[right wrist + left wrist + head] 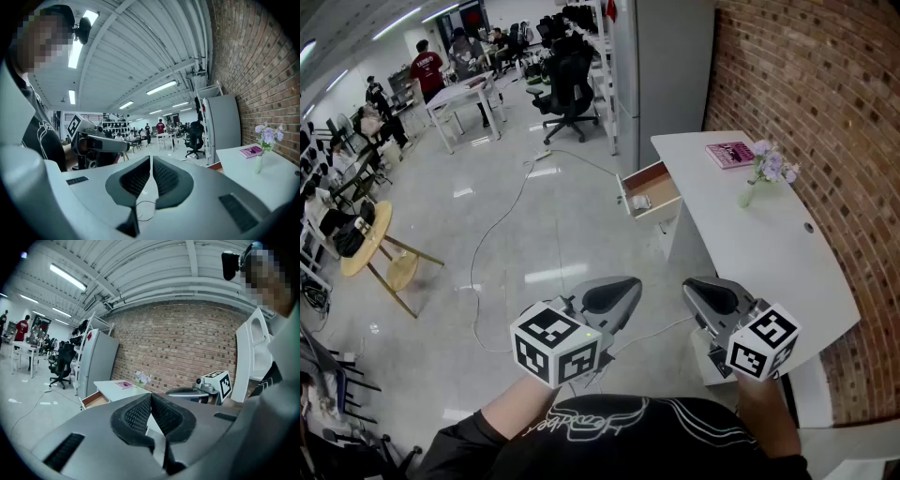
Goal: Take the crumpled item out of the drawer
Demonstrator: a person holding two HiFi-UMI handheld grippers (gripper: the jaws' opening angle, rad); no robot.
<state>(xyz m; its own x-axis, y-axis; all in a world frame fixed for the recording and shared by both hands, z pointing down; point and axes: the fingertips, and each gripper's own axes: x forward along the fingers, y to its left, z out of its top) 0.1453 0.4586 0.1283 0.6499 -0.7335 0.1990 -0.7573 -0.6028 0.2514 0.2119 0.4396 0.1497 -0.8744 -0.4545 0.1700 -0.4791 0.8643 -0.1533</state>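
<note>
Under and ahead of both pairs of fingers, a glossy grey floor (534,253). Off to the right of the right fingers (169,178) and running far ahead, a brick wall (825,94). Along that wall, just right of the right fingers and stretching ahead of them, a white desk (750,239). Past the desk's far end, well ahead of all the fingers, a tall grey cabinet (666,66). Far ahead and left of the left fingers (135,416), a black chair (569,94); far to their left, a round yellow table (367,242). Across the floor ahead of the left fingers, a thin cable (502,220).

Low and side by side, apart from each other, the left gripper (619,289) and right gripper (705,292), each with its marker cube. Left fingers closed, tips meeting, nothing between. Right fingers closed to a hairline slit, likewise empty.

Well ahead of the gap between the two pairs of fingers, a wooden drawer (656,176), pulled out from the desk's left side. On the desk top, ahead and right of the right fingers, a pink book (729,154), and nearer than it, pale flowers (767,167) in a slim vase.

Inside the drawer, near its front panel, the pale crumpled item (639,202), well ahead of both pairs of fingers, touched by neither.
</note>
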